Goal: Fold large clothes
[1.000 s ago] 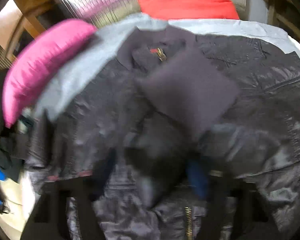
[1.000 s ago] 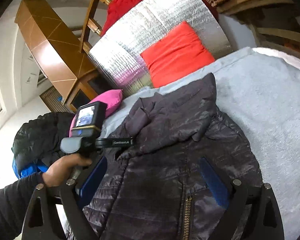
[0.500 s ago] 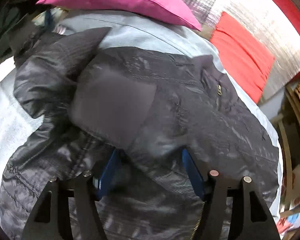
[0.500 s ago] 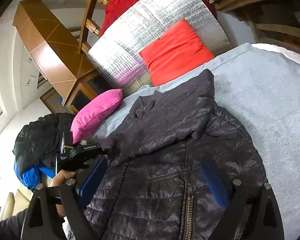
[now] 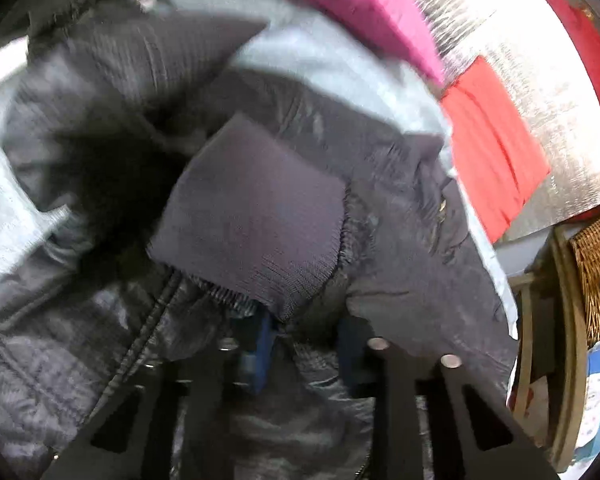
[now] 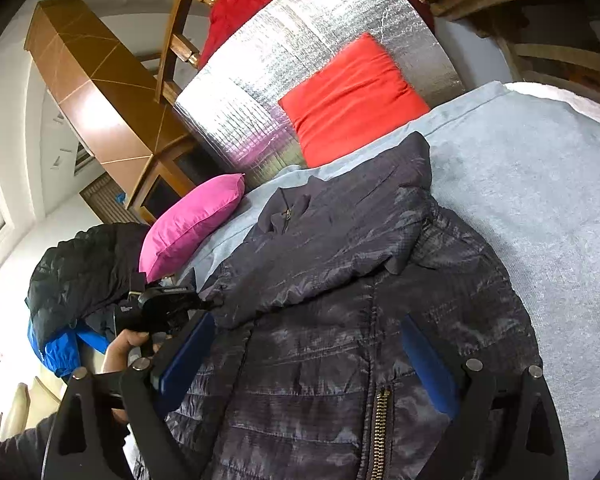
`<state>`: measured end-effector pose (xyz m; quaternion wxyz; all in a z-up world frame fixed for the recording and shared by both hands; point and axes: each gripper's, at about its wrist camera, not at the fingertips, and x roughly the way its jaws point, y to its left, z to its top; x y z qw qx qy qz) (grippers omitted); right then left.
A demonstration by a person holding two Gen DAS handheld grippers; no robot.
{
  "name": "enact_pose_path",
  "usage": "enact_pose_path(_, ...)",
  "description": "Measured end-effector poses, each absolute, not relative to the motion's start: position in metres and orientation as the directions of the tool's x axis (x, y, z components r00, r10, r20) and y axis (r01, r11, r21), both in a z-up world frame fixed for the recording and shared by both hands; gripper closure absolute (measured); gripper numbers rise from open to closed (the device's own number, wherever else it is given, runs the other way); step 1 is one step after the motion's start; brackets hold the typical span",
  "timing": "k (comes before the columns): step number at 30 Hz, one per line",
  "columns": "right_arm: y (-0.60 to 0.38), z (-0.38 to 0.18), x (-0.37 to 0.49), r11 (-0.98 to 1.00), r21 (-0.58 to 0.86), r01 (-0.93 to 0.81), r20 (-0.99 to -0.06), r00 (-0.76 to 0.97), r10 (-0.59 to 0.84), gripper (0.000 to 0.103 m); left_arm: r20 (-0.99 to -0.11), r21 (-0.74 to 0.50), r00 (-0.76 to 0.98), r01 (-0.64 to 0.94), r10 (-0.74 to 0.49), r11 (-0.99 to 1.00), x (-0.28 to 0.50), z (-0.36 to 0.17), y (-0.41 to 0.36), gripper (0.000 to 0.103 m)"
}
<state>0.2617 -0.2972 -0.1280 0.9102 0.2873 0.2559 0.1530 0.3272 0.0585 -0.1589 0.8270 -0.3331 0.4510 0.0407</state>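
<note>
Dark quilted jacket (image 6: 340, 300) spread flat on a pale grey bed cover (image 6: 540, 208), zipper side up, collar end farthest from the right jaws. One sleeve folded across the chest; knit cuff (image 5: 256, 224) lying on the front panel just ahead of the left jaws.

Left gripper (image 5: 304, 344): jaws pushed into jacket fabric, blue pads mostly buried under a fold below the cuff. Narrow gap between pads, cloth bunched in it; appears clamped on the sleeve fabric, though motion blur softens the view. Zipper line running down and off to the left of these jaws.

Right gripper (image 6: 308, 364): jaws wide apart, nothing between the pads but the jacket front lying below. Brass zipper (image 6: 380, 432) directly under the gap, nearer the right-hand pad. Not touching cloth as far as can be told.

Left hand (image 6: 124, 352) visible from the right wrist view, beyond the left-hand pad, wrapped round the handle of the other gripper at the jacket's edge.

Ahead of the right jaws, past the collar: pink pillow (image 6: 192, 220), red pillow (image 6: 352, 96), silver foil sheet (image 6: 300, 40) propped behind both. Black puffy coat (image 6: 84, 268) heaped beyond the left-hand pad, blue garment (image 6: 56, 348) under it. Wicker basket (image 5: 596, 272) far right of the left jaws.
</note>
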Motion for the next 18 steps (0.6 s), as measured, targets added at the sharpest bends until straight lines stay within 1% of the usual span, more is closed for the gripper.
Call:
enact_pose_path(1, -0.297, -0.127, 0.261, 0.790, 0.599, -0.131, -0.377, 0.824, 0.422, 0.007, -0.749, -0.470, 0.638, -0.318, -0.182, 0.823, 0.319, -0.143, 0.051, 0.077)
enact_pose_path(3, -0.299, -0.127, 0.260, 0.789, 0.601, -0.129, -0.373, 0.828, 0.419, 0.007, -0.721, -0.412, 0.680, -0.262, -0.137, 0.873, 0.309, -0.132, 0.042, 0.077)
enact_pose_path(4, -0.300, -0.128, 0.260, 0.787, 0.604, -0.127, -0.371, 0.828, 0.419, 0.007, -0.731, -0.386, 0.671, -0.257, -0.124, 0.886, 0.309, -0.136, 0.038, 0.077)
enact_pose_path(6, -0.302, -0.129, 0.261, 0.783, 0.610, -0.125, -0.370, 0.828, 0.421, 0.007, -0.772, -0.385, 0.621, -0.289, -0.134, 0.876, 0.313, -0.159, 0.041, 0.077)
enact_pose_path(8, -0.306, -0.130, 0.262, 0.774, 0.622, -0.120, -0.370, 0.826, 0.425, 0.007, -0.792, -0.379, 0.596, -0.307, -0.133, 0.873, 0.312, -0.175, 0.044, 0.077)
enact_pose_path(10, -0.317, -0.129, 0.260, 0.738, 0.667, -0.103, -0.357, 0.826, 0.437, 0.007, -0.784, -0.357, 0.609, -0.285, -0.120, 0.890, 0.310, -0.180, 0.040, 0.075)
enact_pose_path(13, -0.340, -0.121, 0.261, 0.693, 0.718, -0.062, -0.322, 0.853, 0.411, 0.007, -0.778, -0.341, 0.618, -0.261, -0.114, 0.903, 0.310, -0.181, 0.036, 0.073)
enact_pose_path(14, -0.347, -0.117, 0.267, 0.695, 0.718, -0.044, -0.333, 0.855, 0.398, 0.007, -0.774, -0.341, 0.622, -0.252, -0.119, 0.905, 0.309, -0.181, 0.035, 0.073)
enact_pose_path(16, -0.352, -0.107, 0.289, 0.768, 0.640, 0.014, -0.427, 0.838, 0.340, 0.007, -0.767, -0.341, 0.629, -0.232, -0.127, 0.911, 0.306, -0.182, 0.036, 0.073)
enact_pose_path(17, -0.354, -0.102, 0.306, 0.814, 0.579, 0.039, -0.476, 0.827, 0.298, 0.007, -0.762, -0.346, 0.634, -0.223, -0.134, 0.911, 0.309, -0.184, 0.038, 0.072)
enact_pose_path(18, -0.357, -0.099, 0.317, 0.834, 0.548, 0.053, -0.500, 0.821, 0.276, 0.007, -0.759, -0.348, 0.637, -0.217, -0.138, 0.912, 0.308, -0.185, 0.038, 0.072)
